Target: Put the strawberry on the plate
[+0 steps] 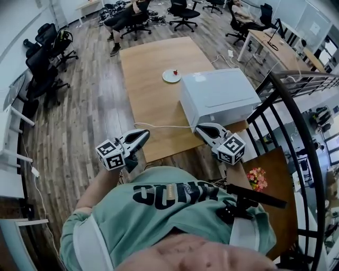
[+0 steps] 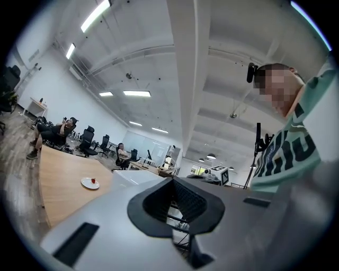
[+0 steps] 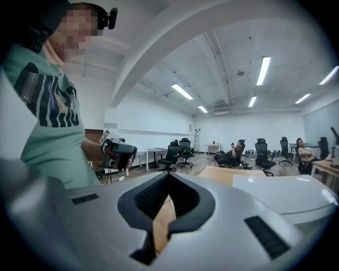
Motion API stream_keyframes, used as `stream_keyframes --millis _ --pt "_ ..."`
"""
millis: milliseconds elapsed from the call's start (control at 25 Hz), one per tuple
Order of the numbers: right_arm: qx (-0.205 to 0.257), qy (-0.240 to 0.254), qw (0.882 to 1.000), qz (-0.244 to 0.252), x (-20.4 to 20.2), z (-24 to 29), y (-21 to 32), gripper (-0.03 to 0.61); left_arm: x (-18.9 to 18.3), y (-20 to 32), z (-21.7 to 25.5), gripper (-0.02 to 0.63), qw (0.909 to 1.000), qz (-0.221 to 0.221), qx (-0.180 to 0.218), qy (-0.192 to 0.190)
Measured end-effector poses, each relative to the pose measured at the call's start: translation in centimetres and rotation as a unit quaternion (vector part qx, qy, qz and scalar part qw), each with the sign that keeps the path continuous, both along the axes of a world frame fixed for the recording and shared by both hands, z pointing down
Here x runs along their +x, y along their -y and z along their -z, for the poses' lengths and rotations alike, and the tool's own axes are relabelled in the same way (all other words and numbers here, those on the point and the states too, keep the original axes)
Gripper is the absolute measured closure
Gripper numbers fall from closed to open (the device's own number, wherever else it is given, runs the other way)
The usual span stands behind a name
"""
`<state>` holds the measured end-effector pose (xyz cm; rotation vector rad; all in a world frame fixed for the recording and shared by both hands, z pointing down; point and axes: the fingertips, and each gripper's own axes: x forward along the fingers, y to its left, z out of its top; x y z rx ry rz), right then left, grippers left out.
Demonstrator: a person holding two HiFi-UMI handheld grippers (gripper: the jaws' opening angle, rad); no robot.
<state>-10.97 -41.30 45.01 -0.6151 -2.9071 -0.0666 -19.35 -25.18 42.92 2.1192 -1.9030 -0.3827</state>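
A small red strawberry (image 1: 175, 72) lies on a white plate (image 1: 169, 78) at the far middle of the wooden table (image 1: 148, 100). The left gripper view shows the same strawberry (image 2: 94, 181) on the plate (image 2: 87, 184), far off to the left. My left gripper (image 1: 144, 133) is held near my body at the table's near edge, its jaws together and nothing in them. My right gripper (image 1: 201, 127) is also close to my body, by the near corner of a white box, shut and empty. Both grippers (image 2: 172, 181) (image 3: 168, 177) point up and away from the plate.
A large white box (image 1: 217, 95) stands on the table's right side, next to the plate. A white cable (image 1: 159, 126) runs along the near edge. A black railing (image 1: 288, 106) curves on my right. Office chairs (image 1: 50, 58) and a seated person (image 1: 127, 16) are beyond the table.
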Motion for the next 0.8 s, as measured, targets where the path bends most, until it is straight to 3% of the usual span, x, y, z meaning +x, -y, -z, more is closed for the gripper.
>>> stream_keyframes --millis 200,360,600,800 --pt "0.007 -0.005 1.000 -0.020 -0.3 0.5 -5.2 0.571 -1.8 -4.8 0.8 0.611 0.9997 -0.016 0.018 -0.001" --pt "0.023 -0.009 0.998 -0.064 -1.7 1.0 -10.8 0.571 -3.6 -9.7 0.3 0.611 0.9971 -0.067 0.037 0.003" --pt "0.014 -0.011 0.993 -0.113 -3.7 1.3 -22.8 0.571 -6.4 -19.3 -0.7 0.611 0.9888 -0.141 0.017 0.046" --pt "0.038 -0.029 0.988 -0.144 -2.1 1.8 -28.3 0.571 -6.8 -22.3 -0.3 0.611 0.9816 -0.185 0.038 0.030"
